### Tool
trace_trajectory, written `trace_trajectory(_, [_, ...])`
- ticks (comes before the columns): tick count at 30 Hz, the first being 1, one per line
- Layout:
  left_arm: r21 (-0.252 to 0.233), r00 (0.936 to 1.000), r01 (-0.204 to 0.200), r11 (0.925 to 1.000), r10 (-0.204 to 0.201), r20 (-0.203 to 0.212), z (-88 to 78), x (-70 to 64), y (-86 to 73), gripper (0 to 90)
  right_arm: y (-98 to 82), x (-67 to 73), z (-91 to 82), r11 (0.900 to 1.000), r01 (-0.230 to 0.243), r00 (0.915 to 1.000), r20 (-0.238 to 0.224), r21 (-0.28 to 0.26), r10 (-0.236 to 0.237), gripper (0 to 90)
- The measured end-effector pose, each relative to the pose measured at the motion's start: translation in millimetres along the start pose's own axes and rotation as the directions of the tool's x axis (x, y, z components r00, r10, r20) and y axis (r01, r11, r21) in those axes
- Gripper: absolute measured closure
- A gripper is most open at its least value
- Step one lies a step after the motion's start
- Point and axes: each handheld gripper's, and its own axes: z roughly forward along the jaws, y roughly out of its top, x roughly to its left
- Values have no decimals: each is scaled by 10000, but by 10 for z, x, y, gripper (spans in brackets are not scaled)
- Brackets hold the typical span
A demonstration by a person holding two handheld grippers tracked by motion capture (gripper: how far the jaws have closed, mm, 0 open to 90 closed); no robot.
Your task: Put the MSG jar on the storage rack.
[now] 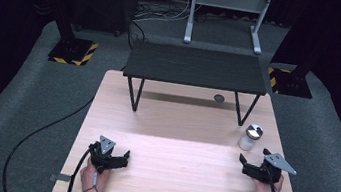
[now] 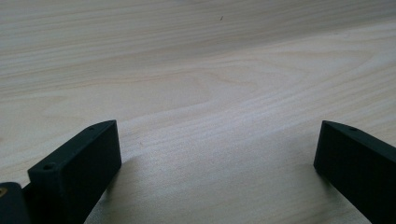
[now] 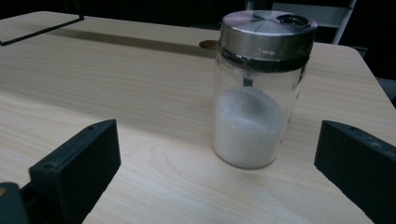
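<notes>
Right gripper (image 3: 217, 175): jaws spread, empty. Jar (image 3: 258, 88): upright, long axis vertical, just ahead of jaws, slightly right of centre, untouched. Left gripper (image 1: 110, 157): spread, empty, well apart from jar. Likely pick: right.

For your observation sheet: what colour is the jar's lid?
Silver metal lid, with a dark band beneath; clearest in the right gripper view.

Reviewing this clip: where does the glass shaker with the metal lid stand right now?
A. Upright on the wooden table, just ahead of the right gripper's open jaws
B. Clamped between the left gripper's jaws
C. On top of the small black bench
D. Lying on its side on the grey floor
A: the shaker stands upright on the table, untouched, ahead of the open right gripper.
</notes>
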Motion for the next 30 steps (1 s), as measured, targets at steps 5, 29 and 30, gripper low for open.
trace_trajectory(5, [-1,10000,3,10000,-3,0,0,0,0,5,82,-12,138,9999,114,9997,237,49,-115,0])
trace_trajectory(29, [-7,10000,2,10000,-2,34,4,6,1,5,-32,-131,674,9997,-230,9977,645,-21,231,302])
trace_trajectory(30, [-14,10000,2,10000,-2,35,5,7,0,5,-34,-132,674,9997,-246,9976,642,-32,248,302])
